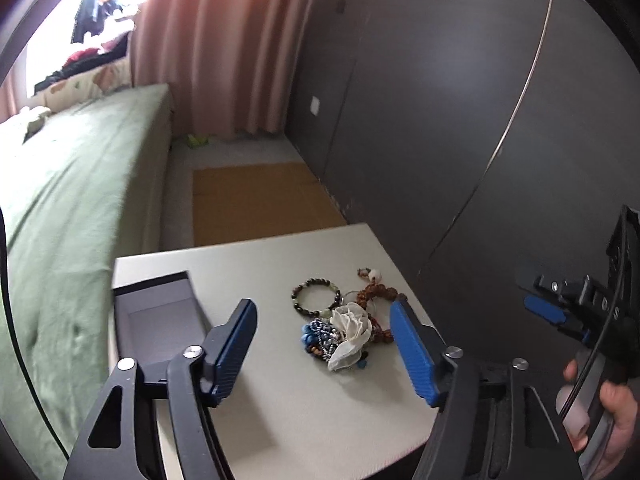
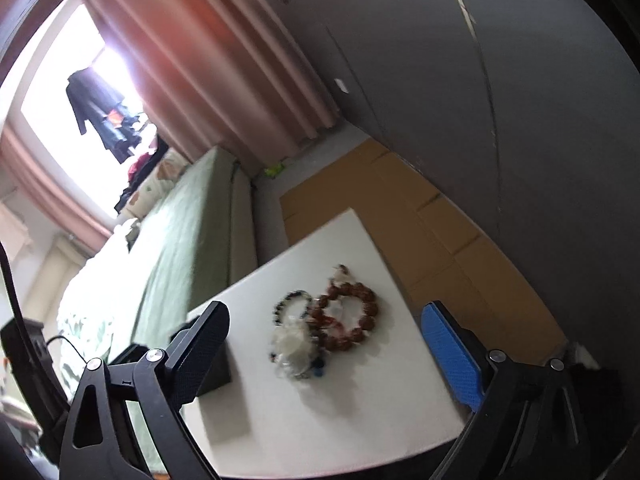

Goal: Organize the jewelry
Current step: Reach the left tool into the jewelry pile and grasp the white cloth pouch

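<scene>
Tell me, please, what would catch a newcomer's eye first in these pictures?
A tangled heap of jewelry lies mid-table, with a dark beaded bracelet at its far edge and a white fabric flower on top. Left of it sits an open dark box. Both claws hover open above the white table.

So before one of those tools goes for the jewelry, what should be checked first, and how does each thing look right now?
1. Left tool open: ok, jaws stand wide.
2. Right tool open: ok, jaws wide and holding nothing.
3. Dark box ready to receive: ok, open and seemingly empty.
4. Jewelry pile on the white table, away from its edges: ok.
5. Pieces separate enough to lift one: not ok for most, tangled; only the dark bead bracelet lies at the pile's edge.
6. Sharp view from the right wrist: not ok, blurred.
</scene>
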`<action>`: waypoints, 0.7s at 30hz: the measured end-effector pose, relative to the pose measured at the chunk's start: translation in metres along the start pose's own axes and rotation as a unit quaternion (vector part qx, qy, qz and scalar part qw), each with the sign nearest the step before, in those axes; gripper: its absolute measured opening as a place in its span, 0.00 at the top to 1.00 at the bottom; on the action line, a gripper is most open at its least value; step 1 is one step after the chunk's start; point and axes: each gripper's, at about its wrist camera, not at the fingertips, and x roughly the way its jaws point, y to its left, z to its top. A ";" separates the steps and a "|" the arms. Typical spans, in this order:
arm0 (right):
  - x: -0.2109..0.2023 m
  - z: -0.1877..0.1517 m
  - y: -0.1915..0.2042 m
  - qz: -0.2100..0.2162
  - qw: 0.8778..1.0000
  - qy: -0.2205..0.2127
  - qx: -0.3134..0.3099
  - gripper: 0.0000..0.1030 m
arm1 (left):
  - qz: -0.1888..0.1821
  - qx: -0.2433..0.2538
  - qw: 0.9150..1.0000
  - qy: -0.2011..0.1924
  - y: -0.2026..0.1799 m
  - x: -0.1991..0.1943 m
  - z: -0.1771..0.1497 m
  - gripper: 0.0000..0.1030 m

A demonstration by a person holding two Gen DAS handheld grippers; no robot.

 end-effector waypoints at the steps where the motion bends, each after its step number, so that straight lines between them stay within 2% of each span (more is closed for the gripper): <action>1: 0.007 -0.001 -0.006 -0.006 1.000 0.009 0.006 0.05 | -0.001 0.002 1.000 0.011 -0.003 0.011 0.003 0.35; 8: 0.028 -0.002 -0.029 -0.023 0.999 0.031 0.034 0.05 | -0.011 0.033 0.997 0.066 -0.022 0.075 0.010 0.42; 12: 0.040 -0.002 -0.034 -0.053 0.997 0.041 0.027 0.05 | -0.019 0.041 0.994 0.096 -0.024 0.110 0.000 0.43; 15: 0.050 -0.002 -0.039 -0.068 0.996 0.055 0.026 0.05 | -0.016 0.065 0.991 0.114 -0.027 0.130 -0.011 0.44; 17: 0.054 -0.002 -0.041 -0.071 0.995 0.059 0.027 0.05 | -0.011 0.076 0.990 0.122 -0.027 0.137 -0.016 0.60; 18: 0.056 -0.002 -0.042 -0.074 0.995 0.060 0.026 0.05 | -0.011 0.079 0.989 0.122 -0.027 0.140 -0.017 0.64; 19: 0.058 -0.002 -0.041 -0.076 0.995 0.060 0.025 0.05 | -0.010 0.081 0.989 0.123 -0.026 0.142 -0.017 0.73; 20: 0.060 -0.002 -0.040 -0.076 0.995 0.062 0.024 0.05 | -0.014 0.085 0.989 0.124 -0.025 0.144 -0.018 0.87; 21: 0.063 -0.002 -0.039 -0.074 0.995 0.066 0.024 0.05 | -0.020 0.085 0.988 0.128 -0.023 0.147 -0.018 0.95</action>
